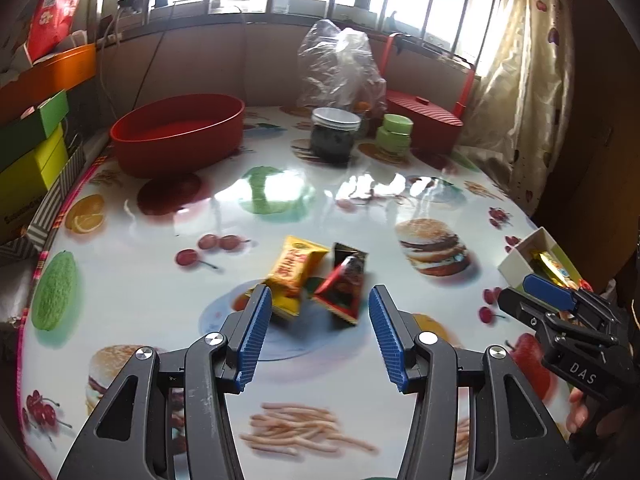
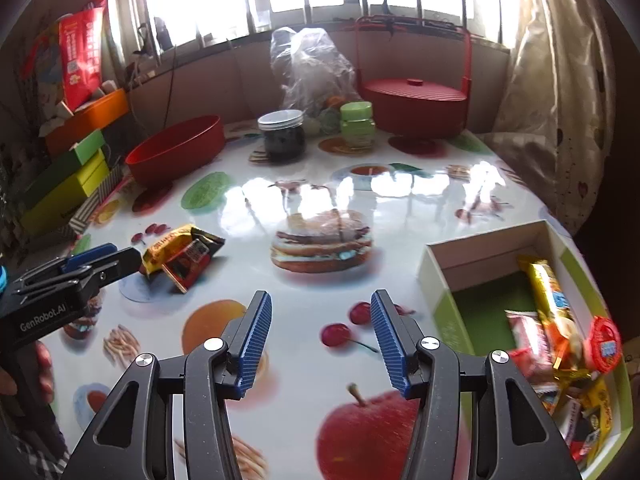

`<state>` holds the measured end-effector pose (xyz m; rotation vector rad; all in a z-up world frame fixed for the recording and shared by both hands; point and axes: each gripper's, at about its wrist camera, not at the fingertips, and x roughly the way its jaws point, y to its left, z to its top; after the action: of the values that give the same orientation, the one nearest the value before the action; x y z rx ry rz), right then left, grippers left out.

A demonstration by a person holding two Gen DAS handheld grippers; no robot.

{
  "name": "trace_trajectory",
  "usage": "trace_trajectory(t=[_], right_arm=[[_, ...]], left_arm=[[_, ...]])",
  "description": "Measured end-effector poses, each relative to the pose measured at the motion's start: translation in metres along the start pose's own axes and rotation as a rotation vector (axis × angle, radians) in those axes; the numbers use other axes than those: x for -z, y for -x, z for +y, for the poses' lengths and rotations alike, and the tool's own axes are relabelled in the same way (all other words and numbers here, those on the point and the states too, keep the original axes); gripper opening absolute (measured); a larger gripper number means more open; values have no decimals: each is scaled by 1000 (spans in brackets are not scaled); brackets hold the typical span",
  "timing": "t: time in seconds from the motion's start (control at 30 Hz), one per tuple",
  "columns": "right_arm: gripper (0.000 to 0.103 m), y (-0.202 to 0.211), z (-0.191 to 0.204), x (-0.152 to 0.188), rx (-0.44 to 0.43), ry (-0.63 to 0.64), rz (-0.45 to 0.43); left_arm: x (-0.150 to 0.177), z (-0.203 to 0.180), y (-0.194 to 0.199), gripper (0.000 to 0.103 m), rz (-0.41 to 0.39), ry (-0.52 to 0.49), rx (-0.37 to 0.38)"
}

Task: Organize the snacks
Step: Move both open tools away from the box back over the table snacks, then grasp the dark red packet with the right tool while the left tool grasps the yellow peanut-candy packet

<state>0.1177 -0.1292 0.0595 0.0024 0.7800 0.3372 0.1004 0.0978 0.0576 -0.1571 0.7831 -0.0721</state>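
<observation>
Two snack packets lie together on the printed tablecloth: a yellow packet (image 1: 294,272) (image 2: 166,248) and a black-and-red packet (image 1: 344,286) (image 2: 192,262). My left gripper (image 1: 320,292) is open just short of them, its left fingertip beside the yellow packet's near end, pads touching neither. In the right wrist view, the left gripper (image 2: 108,258) shows at the left edge by the packets. My right gripper (image 2: 320,295) hangs open over bare cloth with nothing between its fingers; in the left wrist view the right gripper (image 1: 528,298) appears at the right. Right of it stands a white-and-green box (image 2: 484,250) (image 1: 516,264) holding several snacks.
At the back stand a red oval bowl (image 1: 180,136), a dark jar with white lid (image 1: 334,136), a green jar (image 1: 394,132), a red lidded basket (image 2: 414,100) and a clear plastic bag (image 1: 340,64). Coloured boxes (image 1: 32,152) are stacked past the table's left edge.
</observation>
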Motion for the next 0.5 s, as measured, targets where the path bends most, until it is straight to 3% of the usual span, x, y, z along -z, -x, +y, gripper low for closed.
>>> trace_trajectory(t=[0.3,0.5], right_arm=[[51,-24,28,-13,-37,18,33],[52,-51,39,-29,-106,-70,80]], left_arm=[[2,24,-10,52,27,20,-18],[3,38,-9,52,29,38,-21]])
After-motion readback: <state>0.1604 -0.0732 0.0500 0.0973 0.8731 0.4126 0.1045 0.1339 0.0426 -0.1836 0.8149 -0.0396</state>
